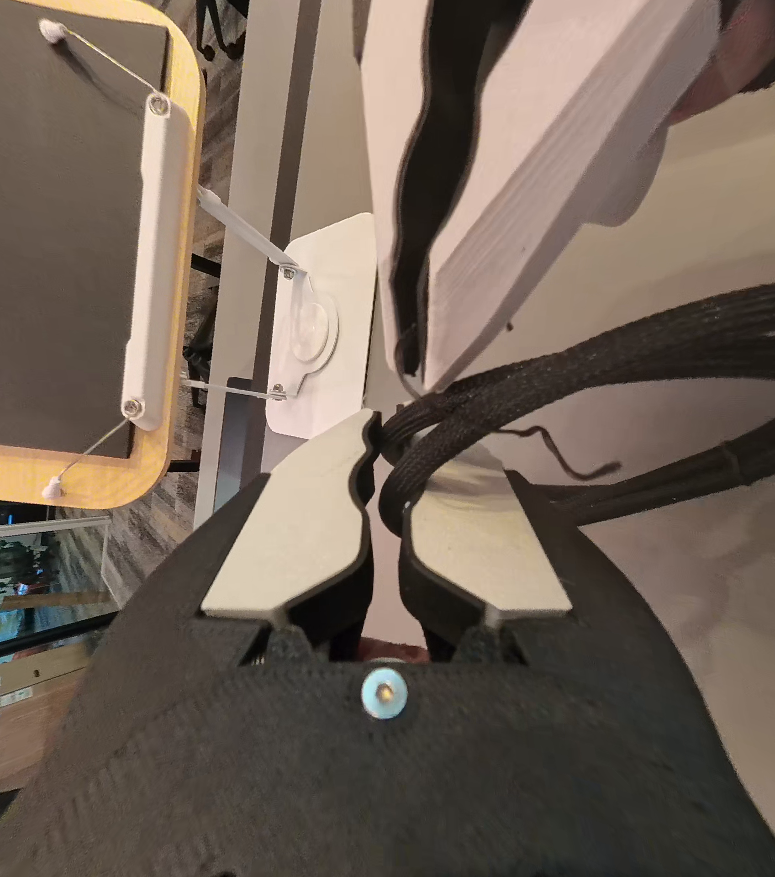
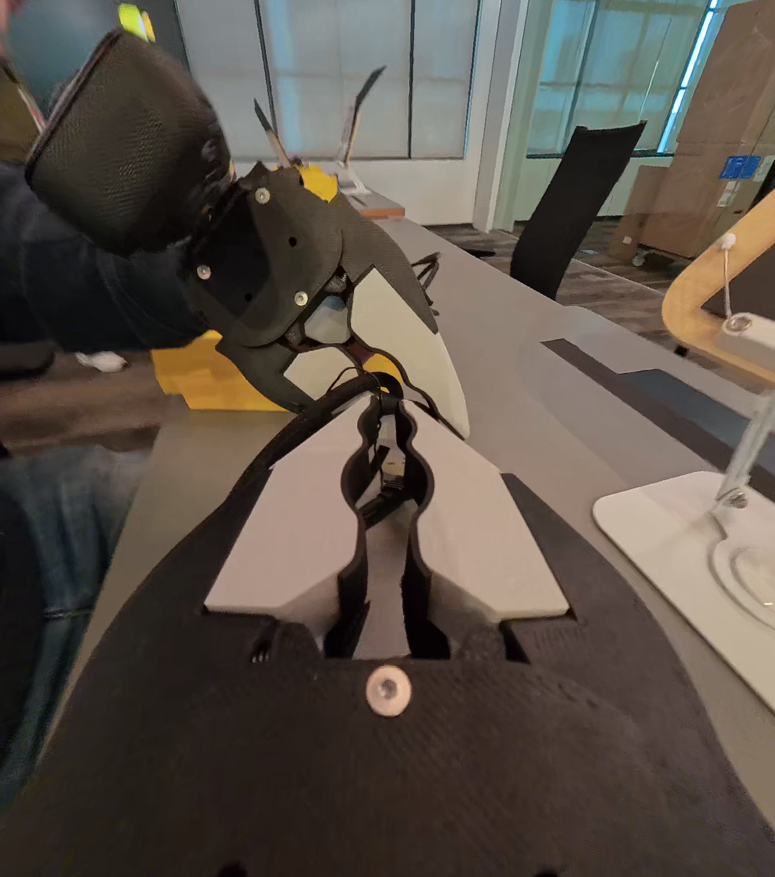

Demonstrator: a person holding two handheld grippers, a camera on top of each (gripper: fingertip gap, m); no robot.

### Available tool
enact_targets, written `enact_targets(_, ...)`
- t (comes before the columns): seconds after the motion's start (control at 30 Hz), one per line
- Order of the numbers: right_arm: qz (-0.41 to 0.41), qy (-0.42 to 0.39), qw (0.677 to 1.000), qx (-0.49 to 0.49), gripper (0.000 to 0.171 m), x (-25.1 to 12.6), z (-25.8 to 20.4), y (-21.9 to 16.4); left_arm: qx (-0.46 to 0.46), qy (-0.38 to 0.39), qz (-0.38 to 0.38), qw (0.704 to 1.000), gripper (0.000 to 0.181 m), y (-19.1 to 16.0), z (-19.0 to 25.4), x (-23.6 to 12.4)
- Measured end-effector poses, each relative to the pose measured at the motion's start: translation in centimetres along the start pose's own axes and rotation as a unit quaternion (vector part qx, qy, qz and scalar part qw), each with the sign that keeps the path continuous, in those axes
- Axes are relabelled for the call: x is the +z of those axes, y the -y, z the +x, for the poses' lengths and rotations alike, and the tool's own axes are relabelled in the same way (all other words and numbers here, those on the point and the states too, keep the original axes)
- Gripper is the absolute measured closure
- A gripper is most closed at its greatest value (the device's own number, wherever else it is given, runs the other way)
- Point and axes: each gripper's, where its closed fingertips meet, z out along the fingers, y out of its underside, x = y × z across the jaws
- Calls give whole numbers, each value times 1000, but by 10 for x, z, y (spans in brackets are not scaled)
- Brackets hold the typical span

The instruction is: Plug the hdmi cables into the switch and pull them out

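The grey surface [image 2: 508, 303] carries everything, running from the near edge to the far office windows. On its right stands a white stand base [image 2: 689, 560] with a clear suction disc, holding a wood-framed dark panel [image 2: 717, 265] on thin rods; the left wrist view shows that panel [image 1: 43, 237] and base [image 1: 328, 322] turned on their side at its left.

The left gripper [image 1: 383, 427] has its fingers nearly together, only a narrow gap between the tips, and a bundle of black braided hdmi cables [image 1: 565, 375] passes right at those tips; whether the fingers truly pinch a cable I cannot tell. The cables sweep off to the right over the surface.

The right gripper [image 2: 387, 403] is drawn close, its tips meeting on a black cable end [image 2: 387, 496] that lies between the fingers. Only this view shows the left gripper [image 2: 309, 303] from outside, tilted down, touching the same spot. The switch cannot be made out.
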Motion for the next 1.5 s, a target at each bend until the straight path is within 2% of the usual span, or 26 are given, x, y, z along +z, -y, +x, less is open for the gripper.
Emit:
enact_targets(0.4, 1, 32, 999, 43, 158, -3, -5, -4, -1, 19, 25, 999, 176, 12, -8, -4)
enact_targets(0.53, -48, 22, 998, 36, 159, -5, -2, -6, 6, 21, 31, 999, 176, 15, -6, -3)
enact_targets(0.7, -151, -17, 988, -8, 163, -10, 2, -9, 11, 23, 33, 999, 176, 19, -3, 1)
enact_targets(0.87, -255, -74, 960, -85, 165, -16, 6, -9, -5, 22, 39, 999, 176, 23, -1, 4)
enact_targets(1.07, -346, -84, 924, -139, 162, -21, 9, -9, -21, 24, 53, 998, 176, 27, 1, 6)
enact_targets(1.2, -357, -74, 921, -137, 162, -23, 8, -4, -28, 30, 62, 997, 176, 28, 0, 7)
enact_targets(1.33, -346, -50, 928, -128, 171, -20, 2, 1, -31, 31, 69, 997, 177, 30, 3, 9)
enact_targets(1.5, -353, -34, 928, -115, 170, -18, -1, -5, -29, 33, 72, 996, 177, 33, 5, 10)
